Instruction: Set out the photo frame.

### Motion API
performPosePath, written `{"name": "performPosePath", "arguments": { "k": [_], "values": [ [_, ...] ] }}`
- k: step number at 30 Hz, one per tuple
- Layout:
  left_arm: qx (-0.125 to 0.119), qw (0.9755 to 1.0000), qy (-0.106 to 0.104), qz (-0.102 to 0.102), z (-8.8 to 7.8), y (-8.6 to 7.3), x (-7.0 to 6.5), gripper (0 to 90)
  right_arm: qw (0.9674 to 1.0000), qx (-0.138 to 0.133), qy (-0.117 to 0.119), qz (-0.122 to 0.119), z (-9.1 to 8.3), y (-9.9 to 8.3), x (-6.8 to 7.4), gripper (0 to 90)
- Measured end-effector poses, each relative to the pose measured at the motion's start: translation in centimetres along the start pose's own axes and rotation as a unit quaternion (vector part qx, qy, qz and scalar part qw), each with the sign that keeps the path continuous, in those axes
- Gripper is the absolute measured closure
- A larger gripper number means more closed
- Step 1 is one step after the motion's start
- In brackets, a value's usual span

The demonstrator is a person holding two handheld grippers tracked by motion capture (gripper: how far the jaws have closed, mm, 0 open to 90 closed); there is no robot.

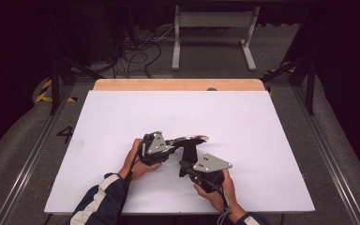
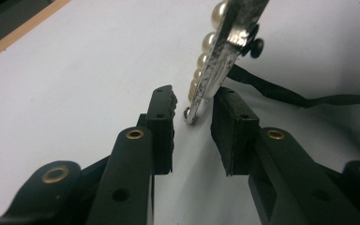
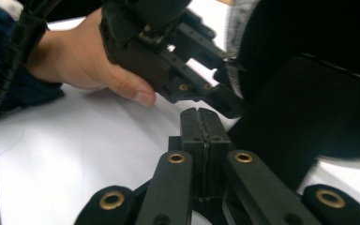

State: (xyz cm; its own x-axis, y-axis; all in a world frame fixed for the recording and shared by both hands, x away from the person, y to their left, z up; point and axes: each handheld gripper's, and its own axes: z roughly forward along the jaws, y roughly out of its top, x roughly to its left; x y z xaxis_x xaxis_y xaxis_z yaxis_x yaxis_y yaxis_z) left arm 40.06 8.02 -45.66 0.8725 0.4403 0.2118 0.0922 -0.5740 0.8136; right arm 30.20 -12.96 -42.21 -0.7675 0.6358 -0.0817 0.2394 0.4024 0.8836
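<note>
While white table [image 1: 122, 122] sits in dark room: left hand-held gripper [image 2: 192, 119] part-open round pearl-edged piece [image 2: 225, 42]; right [image 3: 200, 123] shut, empty.

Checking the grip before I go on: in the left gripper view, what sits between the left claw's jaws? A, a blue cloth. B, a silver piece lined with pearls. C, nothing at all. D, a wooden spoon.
B: the pearl-lined silver piece has its lower end between the left claw jaws.

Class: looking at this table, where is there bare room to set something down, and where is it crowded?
The white table is bare on its far half below the wooden edge, and along both sides. It is crowded near the front middle, where the left gripper, the right gripper and the pearl-edged piece meet.
</note>
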Motion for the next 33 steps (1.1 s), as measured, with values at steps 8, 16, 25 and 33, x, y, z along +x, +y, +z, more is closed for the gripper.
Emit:
{"name": "performPosePath", "arguments": {
  "k": [8,16,25,33],
  "values": [
    [-0.02,0.9996,-0.019,0.0,-0.4,0.1,0.0,70.7,0.9994,0.026,-0.022,0.005,2.1,-0.4,0.9,90.0],
    [-0.027,0.9995,-0.015,0.006,-0.7,0.3,-0.1,72.9,0.998,0.047,-0.042,0.006,2.5,-0.7,1.0,90.0],
    [-0.018,0.9997,-0.004,0.017,-1.0,0.4,-0.3,76.2,0.9972,0.059,-0.043,0.015,2.2,-0.8,0.8,90.0],
    [-0.015,0.9997,0.003,0.017,-1.1,0.5,-0.5,76.2,0.9977,0.056,-0.034,0.017,2.0,-1.0,0.6,90.0]
  ]
}}
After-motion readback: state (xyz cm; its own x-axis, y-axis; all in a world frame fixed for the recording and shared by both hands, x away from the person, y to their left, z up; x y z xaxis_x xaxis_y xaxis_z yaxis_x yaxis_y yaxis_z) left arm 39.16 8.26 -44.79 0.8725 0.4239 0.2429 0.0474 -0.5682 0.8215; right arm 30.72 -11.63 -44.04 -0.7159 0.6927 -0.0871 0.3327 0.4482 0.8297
